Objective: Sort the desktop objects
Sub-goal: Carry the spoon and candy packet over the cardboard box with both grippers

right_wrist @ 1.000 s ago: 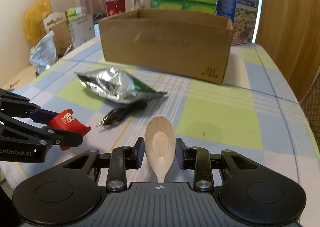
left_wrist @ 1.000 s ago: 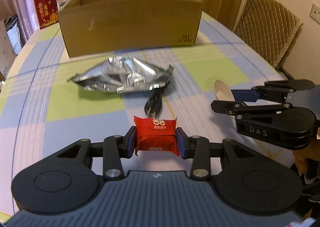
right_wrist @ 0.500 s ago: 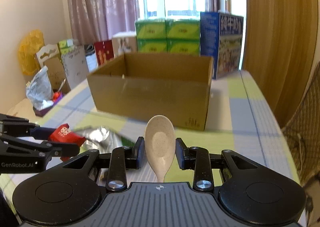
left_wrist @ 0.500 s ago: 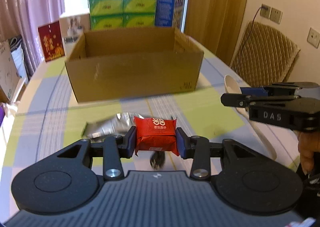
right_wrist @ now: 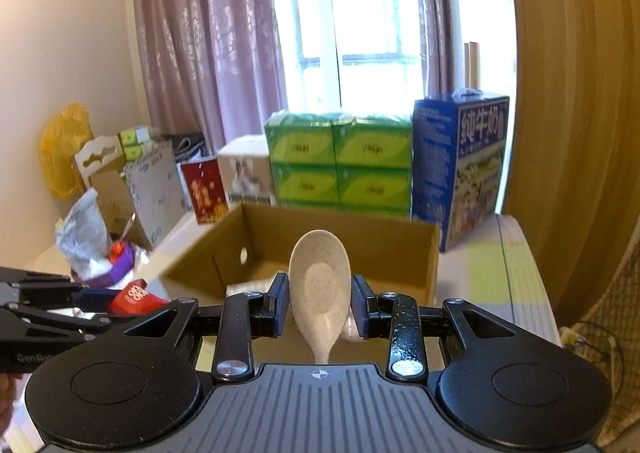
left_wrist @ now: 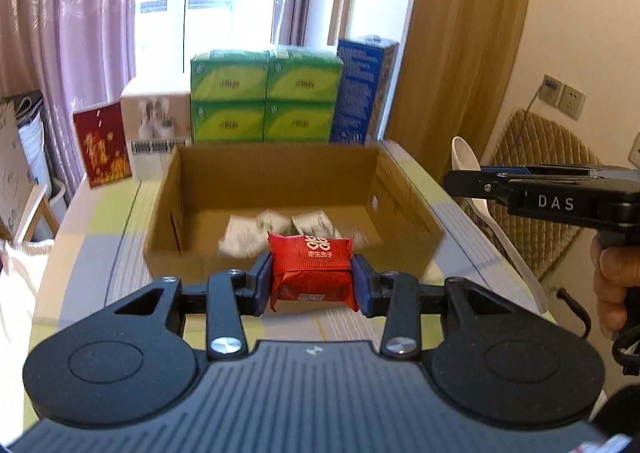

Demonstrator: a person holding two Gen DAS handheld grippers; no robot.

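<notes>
The left gripper [left_wrist: 312,280] is seen w/ its fingers pinched on a small red foil-wrapped snack packet w/ white print [left_wrist: 311,271], held in the air just short of the near wall of the open brown cardboard box [left_wrist: 404,209]. In the right wrist view the same packet [right_wrist: 135,296] shows at the left edge, gripped beside the box's near left corner.

The right gripper [right_wrist: 320,305] is closed on a pale speckled plastic spoon [right_wrist: 320,285], bowl up and handle down betw. the fingers, raised in front of the box [right_wrist: 400,249]. From the left wrist view the spoon [left_wrist: 466,161] is seen side-on at the right of the box, handle slanting down past the gripper, which is held by a hand [left_wrist: 614,285].

Inside the box, several white crumpled wrappers or sachets [left_wrist: 276,229] lie on the bottom; they are blurred, so what they are can't be told for sure.

The box stands on a tabletop covered w/ a green, blue and white checked cloth [left_wrist: 120,221]. Behind the box, stacked green tissue packs [left_wrist: 266,97], a tall blue carton [left_wrist: 364,89], a white product box [left_wrist: 158,125] and a red card [left_wrist: 104,145] are lined up near the window, approx. along the far edge.
</notes>
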